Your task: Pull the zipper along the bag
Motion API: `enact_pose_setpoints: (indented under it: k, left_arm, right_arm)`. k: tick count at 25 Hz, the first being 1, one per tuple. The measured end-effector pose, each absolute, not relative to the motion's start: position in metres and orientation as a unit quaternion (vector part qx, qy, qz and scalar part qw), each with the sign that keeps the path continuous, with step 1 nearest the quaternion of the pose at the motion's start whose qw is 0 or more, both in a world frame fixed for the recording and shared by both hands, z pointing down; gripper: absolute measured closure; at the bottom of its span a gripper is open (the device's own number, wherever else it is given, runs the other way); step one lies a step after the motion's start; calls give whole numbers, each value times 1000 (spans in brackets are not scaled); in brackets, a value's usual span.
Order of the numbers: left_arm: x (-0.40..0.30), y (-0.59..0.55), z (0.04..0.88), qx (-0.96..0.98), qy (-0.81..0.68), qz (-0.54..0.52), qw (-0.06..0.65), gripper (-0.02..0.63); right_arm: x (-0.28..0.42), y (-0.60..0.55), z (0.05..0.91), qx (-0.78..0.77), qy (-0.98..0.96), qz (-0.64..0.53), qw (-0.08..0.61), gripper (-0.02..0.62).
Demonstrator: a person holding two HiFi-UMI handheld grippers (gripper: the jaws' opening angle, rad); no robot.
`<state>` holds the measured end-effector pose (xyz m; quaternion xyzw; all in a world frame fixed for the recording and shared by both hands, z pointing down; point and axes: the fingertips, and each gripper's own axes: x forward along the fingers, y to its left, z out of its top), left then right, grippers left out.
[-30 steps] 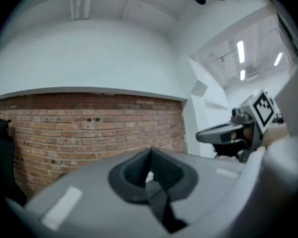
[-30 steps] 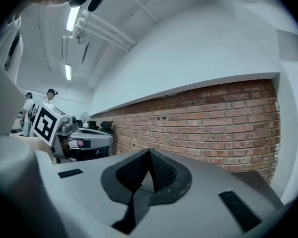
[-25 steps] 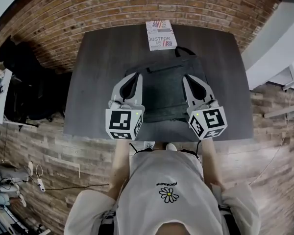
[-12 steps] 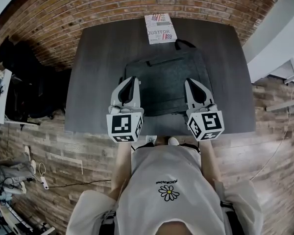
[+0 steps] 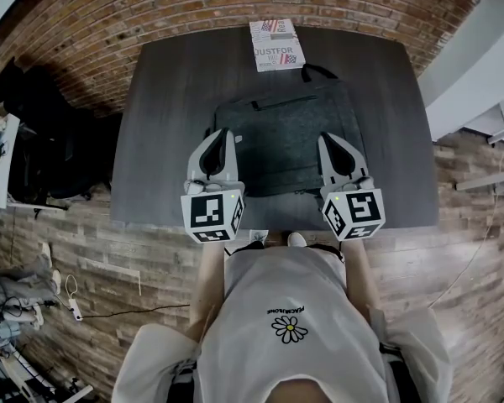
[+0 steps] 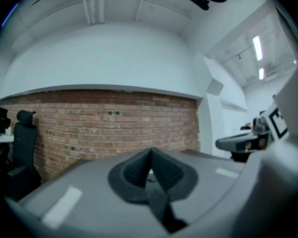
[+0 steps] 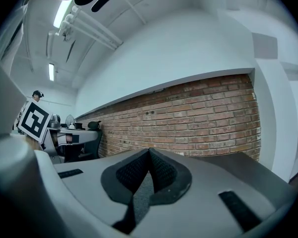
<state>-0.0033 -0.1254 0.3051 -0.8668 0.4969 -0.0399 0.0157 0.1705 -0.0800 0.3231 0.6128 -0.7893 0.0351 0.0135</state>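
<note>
Left tool (image 5: 222, 133) and right tool (image 5: 326, 138), each hand-held with jaws closed together on nothing, are held over the near corners of a dark grey bag (image 5: 286, 137) lying flat on the table (image 5: 164, 133); a booklet (image 5: 276, 45) lies beyond, at the far edge

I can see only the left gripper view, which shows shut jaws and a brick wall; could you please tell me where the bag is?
Observer: The bag lies flat on the table, below what your camera takes in. The left gripper is over its left edge.
Operator: Thank you. And where is the right gripper?
Observer: The right gripper is over the bag's right side, with its jaws together and nothing between them.
Operator: Is anything else on the table?
Observer: A booklet lies at the far edge, just beyond the bag.
</note>
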Motion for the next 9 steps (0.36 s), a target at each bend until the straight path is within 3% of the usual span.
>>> enact_pose_setpoints:
  k: [9]
  left_arm:
    - [-1,-129,303,-869,495,-27,-3,606]
  right_arm:
    - [175,-82,324,617,-786,34,14,594]
